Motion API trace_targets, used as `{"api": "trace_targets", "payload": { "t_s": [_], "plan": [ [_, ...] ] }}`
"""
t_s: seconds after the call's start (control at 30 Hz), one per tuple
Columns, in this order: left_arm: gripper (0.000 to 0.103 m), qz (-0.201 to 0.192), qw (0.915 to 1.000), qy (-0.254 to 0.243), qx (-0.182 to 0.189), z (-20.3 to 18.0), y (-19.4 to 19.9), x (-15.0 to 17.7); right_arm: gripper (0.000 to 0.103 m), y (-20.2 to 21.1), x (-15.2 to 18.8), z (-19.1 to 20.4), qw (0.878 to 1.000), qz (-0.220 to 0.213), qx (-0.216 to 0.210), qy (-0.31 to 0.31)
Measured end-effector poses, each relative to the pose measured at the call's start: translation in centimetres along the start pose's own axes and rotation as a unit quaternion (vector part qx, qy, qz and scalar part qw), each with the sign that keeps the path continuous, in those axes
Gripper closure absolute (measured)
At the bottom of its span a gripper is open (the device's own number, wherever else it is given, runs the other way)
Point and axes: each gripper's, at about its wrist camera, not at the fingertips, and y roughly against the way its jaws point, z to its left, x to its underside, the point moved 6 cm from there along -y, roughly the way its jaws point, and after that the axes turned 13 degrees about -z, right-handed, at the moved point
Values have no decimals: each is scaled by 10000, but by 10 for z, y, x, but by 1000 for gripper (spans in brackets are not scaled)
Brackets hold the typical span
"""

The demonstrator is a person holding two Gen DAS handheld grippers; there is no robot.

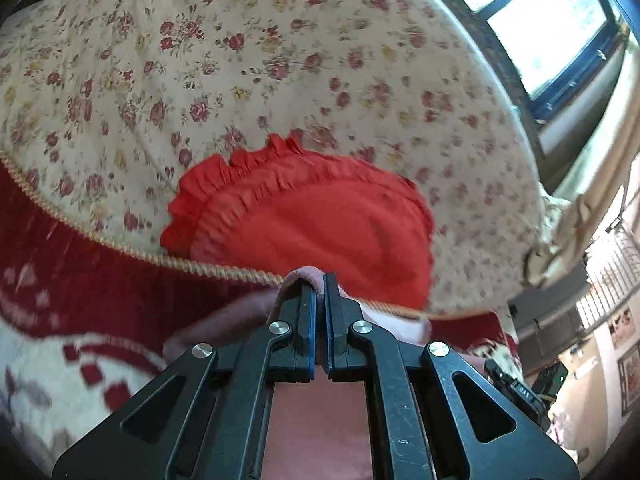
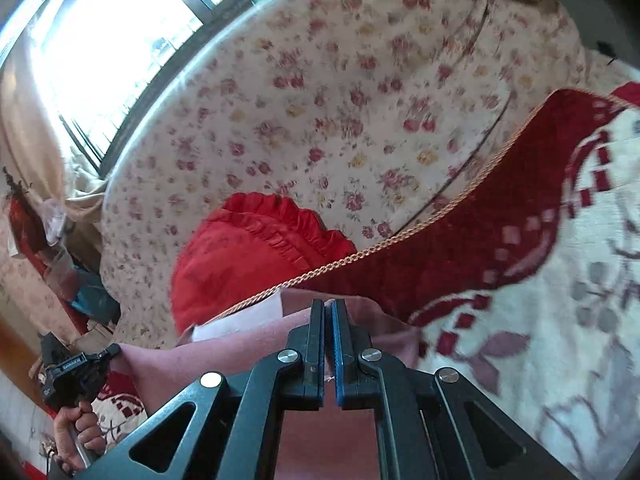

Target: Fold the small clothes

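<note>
A dusty-pink garment (image 1: 224,320) hangs stretched between both grippers above the bed. My left gripper (image 1: 319,280) is shut on one edge of it, with cloth bunched over the fingertips. My right gripper (image 2: 328,306) is shut on the other edge of the pink garment (image 2: 240,344), whose white inner label (image 2: 240,320) shows. A folded red garment with a ruffled hem (image 1: 304,216) lies on the floral sheet just beyond the held cloth; the right wrist view shows the red garment (image 2: 240,256) too. At the right wrist view's left edge, a hand (image 2: 76,436) holds the left gripper's handle.
A cream sheet with small roses (image 1: 240,60) covers the far part of the bed. A dark red and white blanket with gold cord trim (image 2: 500,240) covers the near part. A bright window (image 1: 552,24) and beige curtain (image 2: 28,128) stand beyond the bed's end.
</note>
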Motion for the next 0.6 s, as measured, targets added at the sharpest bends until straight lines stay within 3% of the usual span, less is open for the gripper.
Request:
{"api": "trace_targets", "payload": {
  "t_s": [0.3,0.4,0.43,0.5,0.53,0.6],
  "plan": [
    [101,-57,9991,345,-236,47,-55,19,100,-70,6,-17,9995,-46,275,-144],
    [85,-127,9985,281,-458,61,-57,17,100,-73,3,-18,9990,-369,161,-201],
    [75,-234,9978,245,-565,67,-55,14,100,-73,0,-19,9984,-512,119,-226],
    [72,-428,9961,522,-561,79,-46,8,95,-72,-11,-32,9937,-997,113,-496],
    [72,-529,9950,651,-536,83,-39,4,87,-70,-14,-35,9926,-1073,85,-568],
    [72,-622,9953,586,-458,78,-29,0,83,-62,-20,-34,9932,-1037,244,-473]
  ]
}}
